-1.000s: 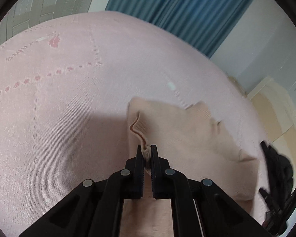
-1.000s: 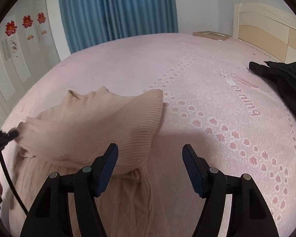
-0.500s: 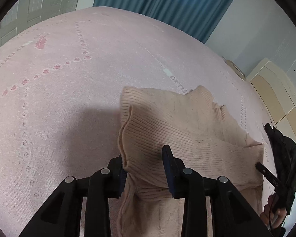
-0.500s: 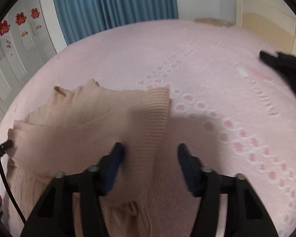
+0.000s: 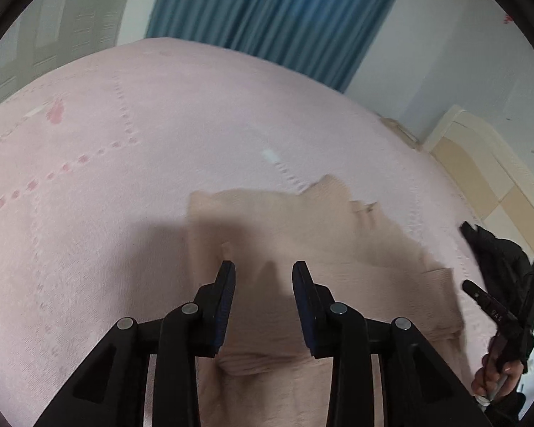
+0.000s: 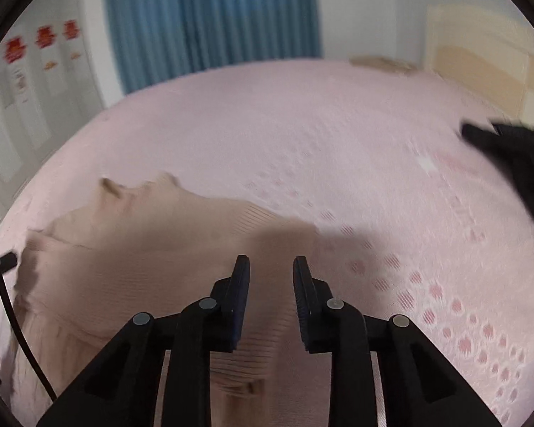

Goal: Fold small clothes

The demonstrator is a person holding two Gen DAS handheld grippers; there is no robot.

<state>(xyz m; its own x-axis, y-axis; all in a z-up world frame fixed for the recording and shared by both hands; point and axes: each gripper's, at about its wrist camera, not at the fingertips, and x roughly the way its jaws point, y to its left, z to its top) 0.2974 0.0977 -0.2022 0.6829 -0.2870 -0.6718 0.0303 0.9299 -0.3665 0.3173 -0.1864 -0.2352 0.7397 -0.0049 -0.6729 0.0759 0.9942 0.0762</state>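
A beige ribbed knit garment (image 5: 302,235) lies partly folded on the pink bedspread (image 5: 106,185). My left gripper (image 5: 263,270) is open and empty, hovering over the garment's folded left part. In the right wrist view the same garment (image 6: 131,256) spreads to the left, and my right gripper (image 6: 271,267) is open with its jaws closer together than before, just above the garment's right ribbed edge. The right gripper's tip (image 5: 480,295) shows at the right of the left wrist view.
A black garment (image 6: 509,149) lies on the bed at the right, also in the left wrist view (image 5: 498,256). Blue curtains (image 5: 274,10) hang behind the bed. A cream headboard (image 6: 480,74) stands at the far right.
My left gripper let go of the beige fold, opened wide and drew back over it. My right gripper narrowed its jaws and moved left onto the garment's right edge.
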